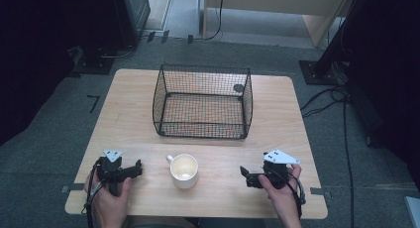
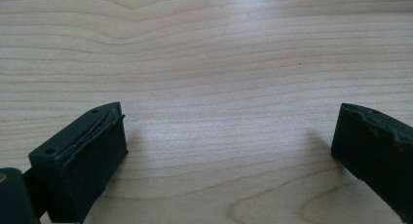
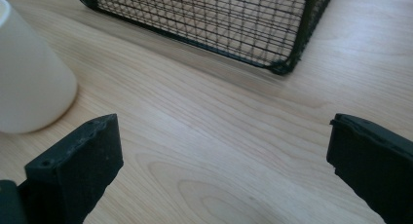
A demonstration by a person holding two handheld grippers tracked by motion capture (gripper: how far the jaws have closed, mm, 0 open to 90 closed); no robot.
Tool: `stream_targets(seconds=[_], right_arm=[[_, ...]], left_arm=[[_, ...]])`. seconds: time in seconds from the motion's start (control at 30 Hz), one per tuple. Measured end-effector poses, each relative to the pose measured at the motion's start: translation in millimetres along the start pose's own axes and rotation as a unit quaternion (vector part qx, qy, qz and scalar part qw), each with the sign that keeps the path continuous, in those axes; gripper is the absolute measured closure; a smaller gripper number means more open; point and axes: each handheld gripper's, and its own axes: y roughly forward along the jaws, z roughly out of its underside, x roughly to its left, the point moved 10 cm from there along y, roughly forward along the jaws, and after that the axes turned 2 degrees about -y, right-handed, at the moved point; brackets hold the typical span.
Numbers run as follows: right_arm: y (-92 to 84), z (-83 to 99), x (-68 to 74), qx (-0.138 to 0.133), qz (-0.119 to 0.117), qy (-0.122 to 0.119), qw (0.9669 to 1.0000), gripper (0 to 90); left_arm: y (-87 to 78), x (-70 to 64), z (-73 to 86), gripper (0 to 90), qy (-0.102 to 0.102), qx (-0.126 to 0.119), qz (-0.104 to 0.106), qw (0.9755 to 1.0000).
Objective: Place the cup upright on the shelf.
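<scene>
Nearest us, we see the left gripper [image 1: 137, 167] and right gripper [image 1: 244, 173] low over the wooden table [image 1: 138, 124], both with jaws spread wide and nothing between them. Between the two stands the white cup [image 1: 184, 171], upright, well apart from either gripper. Beyond the cup, past a strip of bare wood, sits the black wire basket [image 1: 203, 101], mid-table

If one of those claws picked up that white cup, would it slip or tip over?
The cup looks like glazed ceramic, so it is probably stiff, smooth and somewhat slippery against the fingers. It stands upright and widens toward the rim, so a push high up might tip it. It appears empty, so likely fairly light, but a drop could chip it.
</scene>
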Motion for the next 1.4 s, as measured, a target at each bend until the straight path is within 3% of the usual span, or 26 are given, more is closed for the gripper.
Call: stream_targets(seconds=[0.33, 0.7, 1.03, 1.4], right_arm=[[8.6, -14.2, 34.9, -0.004, -0.038, -0.014, 0.9992, 0.0], [22.7, -26.2, 80.1, -0.007, -0.085, -0.036, 0.9957, 0.0], [29.4, -33.3, 104.6, -0.013, -0.107, -0.031, 0.9937, 0.0], [39.4, -33.9, 132.1, -0.006, -0.137, -0.044, 0.9896, 0.0]], left_arm=[[0.0, 0.0, 0.0, 0.0, 0.000, 0.000, 0.000, 1.0000], [0.0, 0.1, 0.0, 0.0, 0.000, 0.000, 0.000, 1.0000], [0.0, 0.0, 0.0, 0.0, 0.000, 0.000, 0.000, 1.0000], [0.0, 0.0, 0.0, 0.0, 0.000, 0.000, 0.000, 1.0000]])
